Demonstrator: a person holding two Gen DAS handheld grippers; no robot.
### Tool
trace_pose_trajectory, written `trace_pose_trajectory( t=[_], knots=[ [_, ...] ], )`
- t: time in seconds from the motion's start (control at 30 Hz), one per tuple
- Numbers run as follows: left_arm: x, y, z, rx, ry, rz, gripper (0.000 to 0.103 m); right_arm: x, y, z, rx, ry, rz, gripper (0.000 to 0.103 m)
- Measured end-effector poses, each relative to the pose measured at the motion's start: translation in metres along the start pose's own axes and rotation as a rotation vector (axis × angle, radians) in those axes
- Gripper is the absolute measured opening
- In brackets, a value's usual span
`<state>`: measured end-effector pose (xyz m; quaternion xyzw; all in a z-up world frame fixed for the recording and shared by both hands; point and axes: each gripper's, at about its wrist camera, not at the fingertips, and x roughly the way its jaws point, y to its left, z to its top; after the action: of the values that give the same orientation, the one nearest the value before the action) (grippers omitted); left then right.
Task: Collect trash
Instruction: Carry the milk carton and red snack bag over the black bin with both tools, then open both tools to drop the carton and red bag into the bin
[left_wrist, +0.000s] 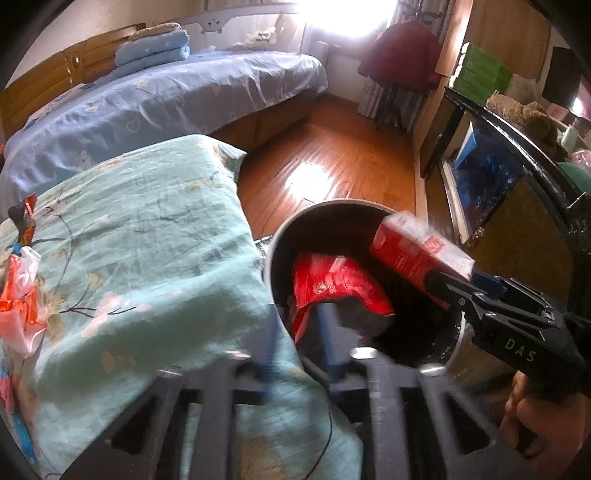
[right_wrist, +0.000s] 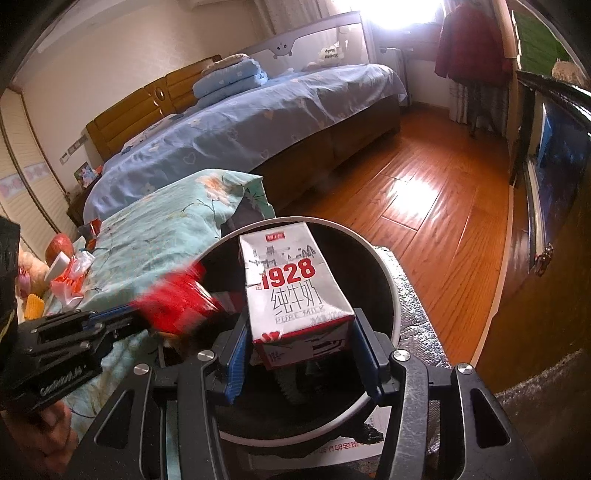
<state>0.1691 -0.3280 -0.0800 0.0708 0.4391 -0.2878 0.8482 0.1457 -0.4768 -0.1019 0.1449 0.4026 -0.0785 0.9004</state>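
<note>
Over the trash bin, my right gripper clamps the milk carton; my left gripper pinches a red wrapper.

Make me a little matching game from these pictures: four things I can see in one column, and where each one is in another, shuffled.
Things:
1. milk carton
2. red wrapper
3. folded blue blankets
4. orange plastic bag

Places:
A. on the teal flowered cover
B. between the right gripper fingers
C. on the big bed
D. held by the left gripper over the bin

Pairs: 1-B, 2-D, 3-C, 4-A
</note>
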Motion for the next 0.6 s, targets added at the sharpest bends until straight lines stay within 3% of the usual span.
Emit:
trace_pose_trajectory(
  t=[0.17, 0.3, 0.6],
  knots=[
    [-0.014, 0.007, -0.007, -0.007, -0.025, 0.002, 0.043, -0.001, 0.002, 0.0, -0.002, -0.003, 0.005, 0.062],
    [-0.034, 0.021, -0.022, -0.022, -0.05, 0.02, 0.051, -0.006, 0.01, -0.001, -0.003, -0.014, 0.025, 0.069],
    [-0.076, 0.062, -0.059, -0.118, -0.088, 0.093, 0.055, -0.007, 0.059, -0.007, -0.047, -0.017, 0.102, 0.077]
  ],
)
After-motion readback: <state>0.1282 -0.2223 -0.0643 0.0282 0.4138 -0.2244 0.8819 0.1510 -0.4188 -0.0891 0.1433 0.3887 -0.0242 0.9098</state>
